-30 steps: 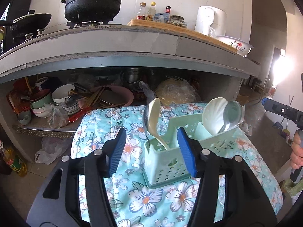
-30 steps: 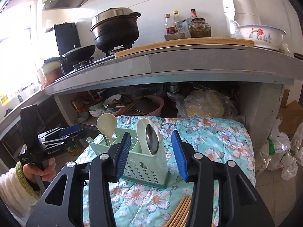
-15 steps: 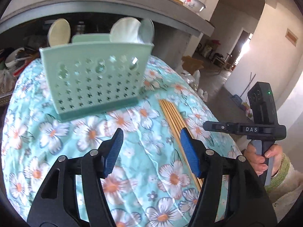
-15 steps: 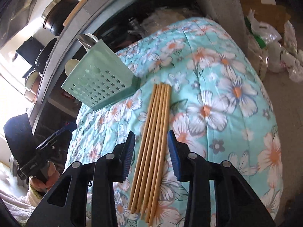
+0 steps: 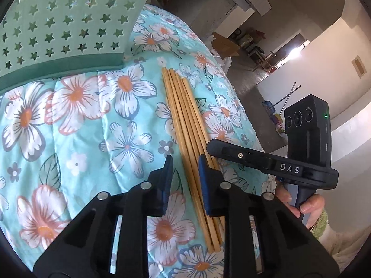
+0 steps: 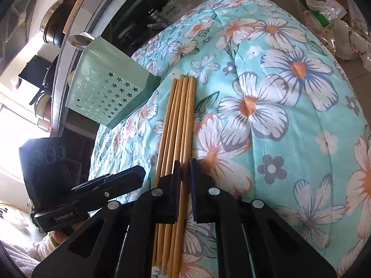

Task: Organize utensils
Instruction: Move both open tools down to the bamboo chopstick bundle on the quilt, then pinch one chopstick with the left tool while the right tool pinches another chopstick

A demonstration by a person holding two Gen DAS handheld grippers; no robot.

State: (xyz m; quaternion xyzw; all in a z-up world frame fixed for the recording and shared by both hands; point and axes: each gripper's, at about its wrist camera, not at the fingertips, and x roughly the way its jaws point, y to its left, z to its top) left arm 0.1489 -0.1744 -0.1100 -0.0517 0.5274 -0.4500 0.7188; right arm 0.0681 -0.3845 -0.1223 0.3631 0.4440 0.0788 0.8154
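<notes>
A bundle of wooden chopsticks (image 5: 183, 115) (image 6: 178, 115) lies on the flowered quilt (image 5: 92, 127) (image 6: 278, 92), just right of the green star-holed utensil holder (image 5: 69, 23) (image 6: 104, 88). My left gripper (image 5: 184, 164) straddles the bundle's near half. Its jaws are closing, and a gap still shows beside the left pad. My right gripper (image 6: 185, 164) is closing from the other side, its pads pinching the rightmost chopstick. Each gripper also appears in the other's view: the right gripper (image 5: 209, 144), the left gripper (image 6: 141, 171).
A metal spoon (image 6: 81, 40) sticks out of the holder. Behind it runs a concrete counter with a black pot (image 6: 53, 23) and a cluttered shelf below. Plastic bags (image 6: 336, 23) lie on the floor past the quilt's right edge. A hand (image 5: 308, 206) holds the right gripper.
Both grippers have tilted down from facing the counter and sunk onto the chopsticks. Their jaws have narrowed around the bundle, the right one down to a single stick.
</notes>
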